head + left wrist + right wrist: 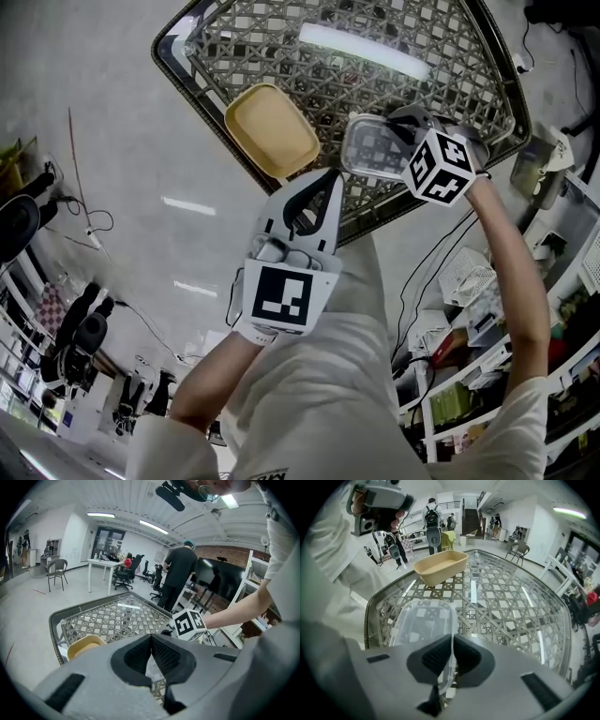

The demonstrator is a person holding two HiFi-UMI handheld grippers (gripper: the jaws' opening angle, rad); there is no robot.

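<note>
Left tongs [330, 178]: pressed together at the tips with nothing between them. They hang over the near edge of the surface, just near of the tub and left of the clear box, and touch neither.

Right tongs [452, 638]: closed on the near right rim of the clear box, with the thin plastic wall pinched between the two black pads. The marker cube sits just behind them, and a bare forearm reaches in from the right.

Clear box [423, 620]: a see-through plastic tub with rounded corners, open at the top and with nothing in it. It sits at the near part of the surface, right of the tub and apart from it. Whether it lies flat on the glass or is raised a little cannot be told.

Tub [272, 129]: a tan, rounded rectangular tub, open and with nothing in it. It stands on the surface near the near left edge, left of the clear box and a little farther away.

Surface [511, 602]: a glass top over woven lattice with a dark rounded rim. Ceiling lights are mirrored in the glass.

Surroundings: a person in black [180, 571] stands beyond the far side of the surface. White shelves [562, 309] full of goods stand to the right.
</note>
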